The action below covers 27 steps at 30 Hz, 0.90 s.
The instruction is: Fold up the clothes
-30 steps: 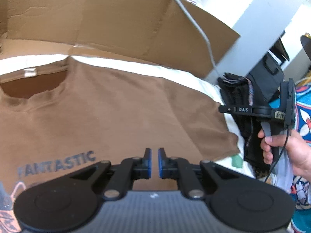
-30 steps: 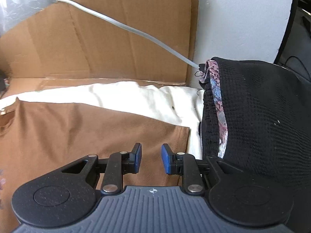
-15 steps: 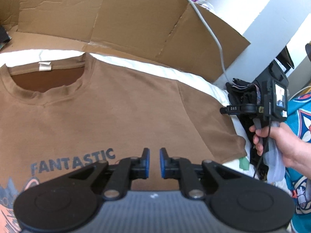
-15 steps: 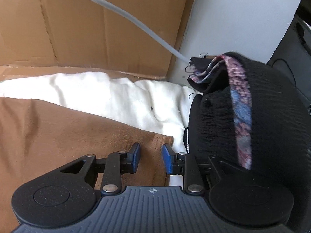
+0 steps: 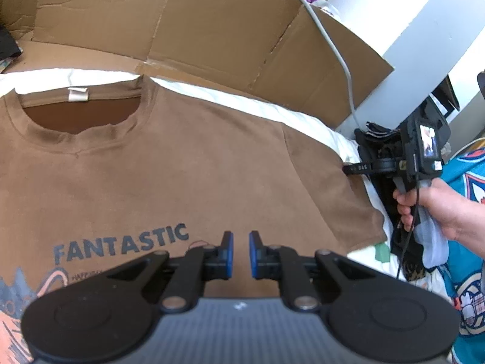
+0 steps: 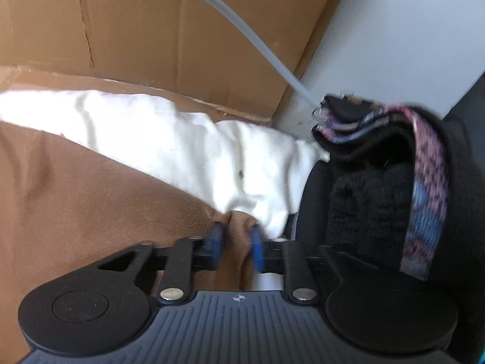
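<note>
A brown T-shirt (image 5: pixel 182 166) printed "FANTASTIC" lies flat, front up, on a white sheet (image 5: pixel 257 100). My left gripper (image 5: pixel 241 253) hovers over the chest just right of the print, open by a narrow gap with nothing between its blue pads. A hand (image 5: pixel 439 209) holds my right gripper (image 5: pixel 348 168) at the far corner of the shirt's right sleeve. In the right wrist view that gripper (image 6: pixel 237 242) is shut on the sleeve corner (image 6: pixel 239 227), which bunches up as a ridge between the pads. The rest of the shirt (image 6: pixel 91 197) spreads away to the left.
Flattened cardboard (image 5: pixel 212 24) stands along the back, with a grey cable (image 5: pixel 333 48) draped over it. A black knit garment with a patterned band (image 6: pixel 379 197) is piled just right of the sleeve. A teal printed garment (image 5: pixel 466 257) lies at the far right.
My right gripper moved forward and down onto the sleeve corner, and the cloth now sits pinched between its pads. My left gripper drew back a little over the chest, still open.
</note>
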Each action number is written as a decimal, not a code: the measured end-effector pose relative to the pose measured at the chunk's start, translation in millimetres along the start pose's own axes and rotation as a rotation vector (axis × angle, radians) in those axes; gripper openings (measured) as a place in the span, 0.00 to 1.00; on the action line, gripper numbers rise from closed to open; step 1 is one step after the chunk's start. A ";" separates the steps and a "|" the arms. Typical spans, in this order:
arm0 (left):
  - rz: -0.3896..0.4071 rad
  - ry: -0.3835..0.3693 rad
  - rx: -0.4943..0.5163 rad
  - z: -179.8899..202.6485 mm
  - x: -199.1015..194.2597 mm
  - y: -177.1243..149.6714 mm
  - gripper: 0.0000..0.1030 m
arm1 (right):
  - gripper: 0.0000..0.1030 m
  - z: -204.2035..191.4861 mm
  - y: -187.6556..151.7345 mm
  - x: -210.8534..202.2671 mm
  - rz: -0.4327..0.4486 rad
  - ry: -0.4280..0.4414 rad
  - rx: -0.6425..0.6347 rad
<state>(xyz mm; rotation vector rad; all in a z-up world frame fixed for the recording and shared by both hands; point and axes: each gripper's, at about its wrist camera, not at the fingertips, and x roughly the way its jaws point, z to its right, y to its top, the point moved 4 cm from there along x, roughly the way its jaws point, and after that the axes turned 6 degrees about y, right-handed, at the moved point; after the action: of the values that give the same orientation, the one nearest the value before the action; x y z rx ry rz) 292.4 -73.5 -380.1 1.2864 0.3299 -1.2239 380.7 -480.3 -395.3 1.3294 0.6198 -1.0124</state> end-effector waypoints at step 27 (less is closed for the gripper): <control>-0.009 -0.070 0.057 38.8 35.1 29.2 0.10 | 0.33 -36.4 -50.1 -81.1 0.132 0.215 -0.173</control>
<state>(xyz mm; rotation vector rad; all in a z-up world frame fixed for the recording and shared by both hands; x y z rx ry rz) 313.9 -129.4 -378.5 1.2887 0.2521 -1.2909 305.8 -422.3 -357.2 1.3163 0.7537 -0.6976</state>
